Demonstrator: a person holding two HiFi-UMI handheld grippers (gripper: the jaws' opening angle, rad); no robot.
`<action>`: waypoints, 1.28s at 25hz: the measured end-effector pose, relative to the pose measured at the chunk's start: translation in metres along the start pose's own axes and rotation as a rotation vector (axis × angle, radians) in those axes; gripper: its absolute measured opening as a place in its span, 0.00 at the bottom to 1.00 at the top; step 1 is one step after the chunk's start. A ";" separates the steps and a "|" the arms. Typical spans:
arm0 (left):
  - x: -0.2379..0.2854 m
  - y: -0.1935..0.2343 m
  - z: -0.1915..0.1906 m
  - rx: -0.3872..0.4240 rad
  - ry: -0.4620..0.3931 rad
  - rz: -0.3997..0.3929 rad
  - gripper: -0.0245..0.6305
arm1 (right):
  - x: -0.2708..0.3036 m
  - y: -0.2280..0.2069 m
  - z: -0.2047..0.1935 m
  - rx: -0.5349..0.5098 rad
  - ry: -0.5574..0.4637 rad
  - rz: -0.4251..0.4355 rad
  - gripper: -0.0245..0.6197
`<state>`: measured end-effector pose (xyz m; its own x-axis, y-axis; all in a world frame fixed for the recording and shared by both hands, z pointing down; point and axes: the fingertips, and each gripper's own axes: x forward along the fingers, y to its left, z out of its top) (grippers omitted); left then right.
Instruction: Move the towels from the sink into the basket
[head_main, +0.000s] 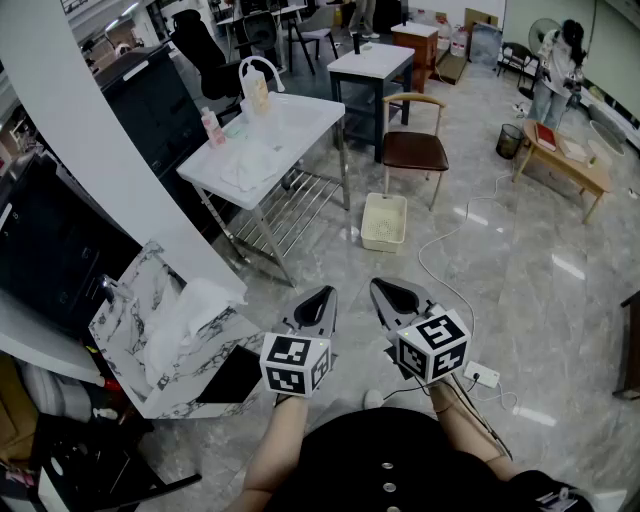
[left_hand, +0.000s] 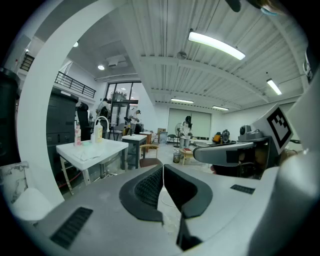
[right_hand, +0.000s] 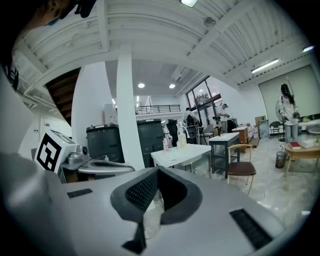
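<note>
Both the left hand-held gripper (head_main: 322, 297) and right hand-held gripper (head_main: 388, 289) are closed and empty, well apart from the table (head_main: 312, 113) where the towels (head_main: 251, 164) lie; the basket (head_main: 386, 198) looks empty, so all moving remains.

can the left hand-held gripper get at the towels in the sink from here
Probably not yet: the left hand-held gripper, shut and empty, hangs well short of the towels in the sink. Nothing but floor lies between, so stepping closer should do.

Glossy grey floor (head_main: 560, 300), white pillar (head_main: 70, 100), brown-seated chair (head_main: 415, 150), ceiling strip lights (left_hand: 216, 45).
</note>
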<state>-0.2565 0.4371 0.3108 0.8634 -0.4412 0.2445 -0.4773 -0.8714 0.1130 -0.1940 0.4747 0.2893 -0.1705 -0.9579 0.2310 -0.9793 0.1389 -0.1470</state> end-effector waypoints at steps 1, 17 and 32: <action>0.001 0.000 -0.001 -0.004 0.001 0.007 0.07 | 0.001 0.001 0.001 -0.011 0.001 0.008 0.04; 0.012 0.006 -0.004 -0.005 0.018 0.062 0.06 | 0.009 -0.002 -0.005 -0.014 0.030 0.070 0.04; 0.028 -0.002 -0.010 -0.148 -0.052 0.058 0.07 | 0.002 -0.051 -0.005 0.542 -0.177 0.272 0.17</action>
<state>-0.2330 0.4291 0.3275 0.8391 -0.5039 0.2050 -0.5423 -0.8046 0.2420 -0.1451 0.4671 0.3019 -0.3397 -0.9397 -0.0389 -0.7013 0.2806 -0.6553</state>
